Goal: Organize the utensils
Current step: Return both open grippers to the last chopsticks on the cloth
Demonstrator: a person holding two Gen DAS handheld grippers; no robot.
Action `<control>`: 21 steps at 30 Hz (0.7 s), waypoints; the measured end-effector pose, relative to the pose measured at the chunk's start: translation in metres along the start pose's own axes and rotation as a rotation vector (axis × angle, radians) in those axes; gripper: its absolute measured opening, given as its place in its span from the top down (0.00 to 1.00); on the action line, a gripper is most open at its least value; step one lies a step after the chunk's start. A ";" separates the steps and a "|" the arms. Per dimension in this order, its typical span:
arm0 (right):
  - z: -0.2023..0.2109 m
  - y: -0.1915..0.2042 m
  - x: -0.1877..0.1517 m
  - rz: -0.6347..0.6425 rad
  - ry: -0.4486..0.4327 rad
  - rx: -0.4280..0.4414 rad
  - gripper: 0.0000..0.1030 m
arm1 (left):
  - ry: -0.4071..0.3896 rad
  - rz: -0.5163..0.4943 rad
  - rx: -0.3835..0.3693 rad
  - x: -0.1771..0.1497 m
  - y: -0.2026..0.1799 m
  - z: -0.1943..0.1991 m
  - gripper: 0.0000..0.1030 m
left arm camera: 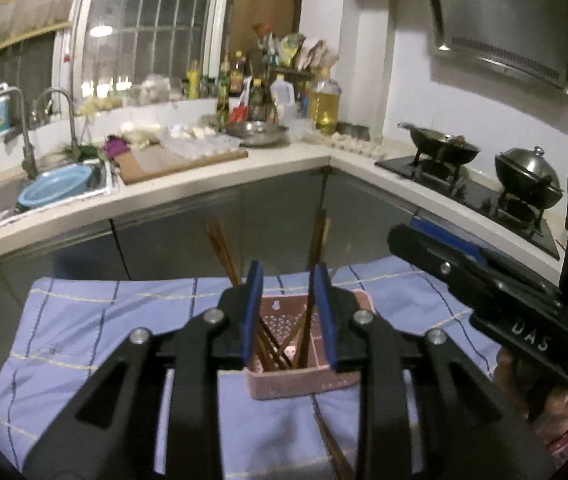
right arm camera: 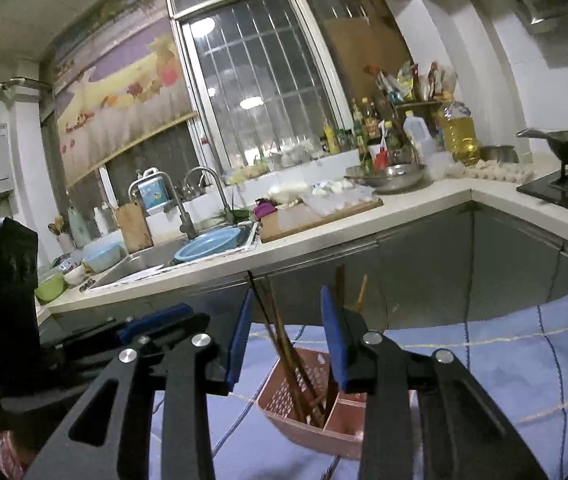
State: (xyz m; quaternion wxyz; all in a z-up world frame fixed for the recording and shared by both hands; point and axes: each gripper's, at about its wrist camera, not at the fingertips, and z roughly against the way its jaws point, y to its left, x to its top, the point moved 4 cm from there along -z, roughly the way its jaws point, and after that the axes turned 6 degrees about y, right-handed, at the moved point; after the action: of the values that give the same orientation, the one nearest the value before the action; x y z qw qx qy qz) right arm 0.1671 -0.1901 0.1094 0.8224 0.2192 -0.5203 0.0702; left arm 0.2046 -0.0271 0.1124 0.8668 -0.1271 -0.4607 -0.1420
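Standing in a pink perforated holder (left arm camera: 304, 384) on a blue checked cloth (left arm camera: 83, 340), a bunch of brown chopsticks (left arm camera: 219, 248) leans out toward the upper middle of the left wrist view. The left gripper (left arm camera: 290, 316) fills the lower half of that frame; its blue pads (left arm camera: 252, 312) are parted and press on nothing, with the chopsticks and the holder's inside seen through the gap. More chopsticks lie on the cloth at the bottom centre of that view, partly hidden by the gripper's body.

In the right wrist view the holder (right arm camera: 279, 400) sits at the bottom centre, tilted in the frame, with a divider splitting it into compartments. Chopsticks (right arm camera: 279, 340) rise from the larger, left compartment, and a couple (right arm camera: 360, 292) poke up behind the right pad. The right gripper (right arm camera: 288, 336) has its pads (right arm camera: 334, 340) apart, the sticks passing between them; whether a pad touches a stick I cannot tell.

The right gripper (left arm camera: 484, 280) also shows at the right edge of the left view, with a hand (left arm camera: 536, 384) under it, and the left gripper (right arm camera: 155, 320) appears at the lower left of the right view.

Behind lies a kitchen counter (left arm camera: 243, 176) with a sink (right arm camera: 155, 256) holding a blue basin (right arm camera: 207, 244), a cutting board (right arm camera: 316, 216), bottles (right arm camera: 460, 128) and a stove (left arm camera: 464, 184) with two woks.
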 end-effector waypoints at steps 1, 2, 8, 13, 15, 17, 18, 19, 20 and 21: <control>0.008 0.000 -0.010 -0.010 0.001 -0.006 0.65 | -0.003 -0.002 -0.001 -0.007 -0.002 0.007 0.76; 0.012 -0.001 -0.018 -0.021 0.006 -0.010 0.65 | 0.000 -0.004 -0.003 -0.016 -0.003 0.012 0.76; 0.010 -0.013 -0.132 -0.078 0.251 -0.083 0.76 | 0.167 0.011 0.006 -0.107 -0.002 -0.004 0.76; 0.001 -0.008 -0.215 -0.075 0.491 -0.102 0.85 | 0.381 0.013 0.020 -0.190 -0.005 -0.036 0.76; 0.003 -0.003 -0.232 -0.043 0.527 -0.119 0.85 | 0.417 0.013 0.022 -0.209 -0.007 -0.039 0.76; 0.004 0.001 -0.243 -0.023 0.553 -0.129 0.85 | 0.441 0.014 0.028 -0.224 -0.009 -0.040 0.76; 0.003 0.003 -0.247 -0.011 0.565 -0.142 0.86 | 0.451 0.017 0.031 -0.230 -0.010 -0.040 0.76; 0.002 0.004 -0.249 -0.003 0.572 -0.152 0.86 | 0.457 0.017 0.033 -0.232 -0.010 -0.040 0.76; 0.003 0.003 -0.253 -0.004 0.576 -0.156 0.86 | 0.462 0.014 0.041 -0.236 -0.010 -0.040 0.76; 0.004 0.003 -0.254 -0.013 0.581 -0.153 0.86 | 0.462 0.011 0.049 -0.238 -0.010 -0.039 0.76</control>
State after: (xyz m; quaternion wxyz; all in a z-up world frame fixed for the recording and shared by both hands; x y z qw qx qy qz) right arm 0.0489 -0.1607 -0.1140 0.9514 0.1308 -0.2655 0.0852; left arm 0.1030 -0.0193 -0.1067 0.9529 -0.0724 -0.2525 -0.1514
